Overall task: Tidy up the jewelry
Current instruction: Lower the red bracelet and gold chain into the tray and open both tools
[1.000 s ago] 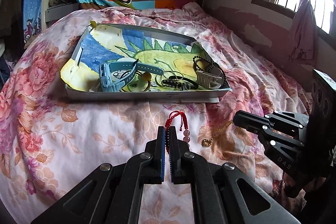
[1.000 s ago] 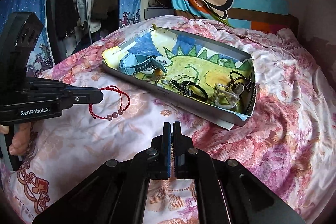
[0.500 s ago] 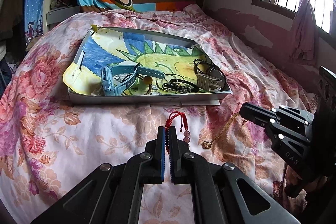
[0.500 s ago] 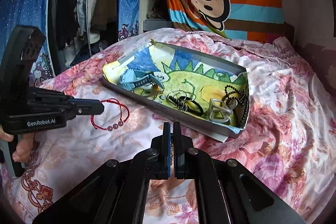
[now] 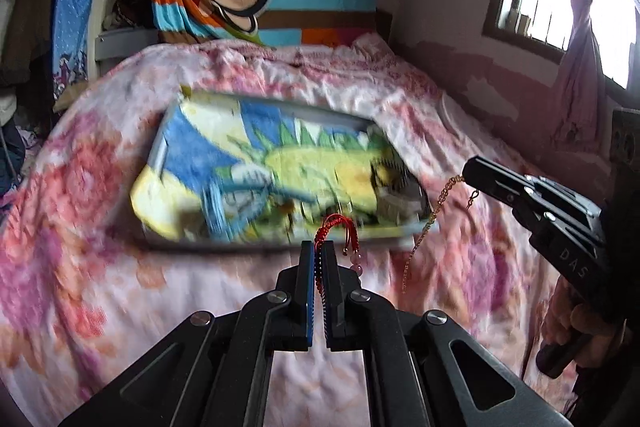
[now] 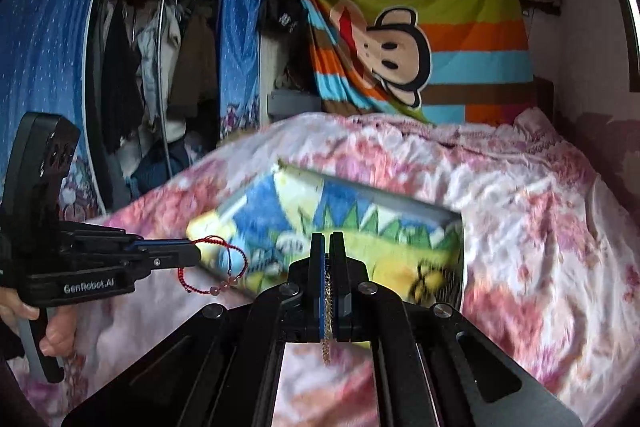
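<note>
Left wrist view: the left gripper point(image 5: 319, 259) is clamped tight on a red cord bracelet point(image 5: 336, 227), which loops up off the flowered bedspread point(image 5: 80, 267) with its pink beads dangling. At right, the right gripper point(image 5: 470, 167) pinches one gold chain point(image 5: 434, 211), trailing down past the near right corner of the dinosaur-print tray point(image 5: 156, 163).

Right wrist view: same chain point(image 6: 328, 291) nipped between closed jaws, the tray just beyond. One bracelet point(image 6: 230, 259), one chain, two grippers. Carrying stage, I'd say; next, bring each piece over the tray and release without tangling.
</note>
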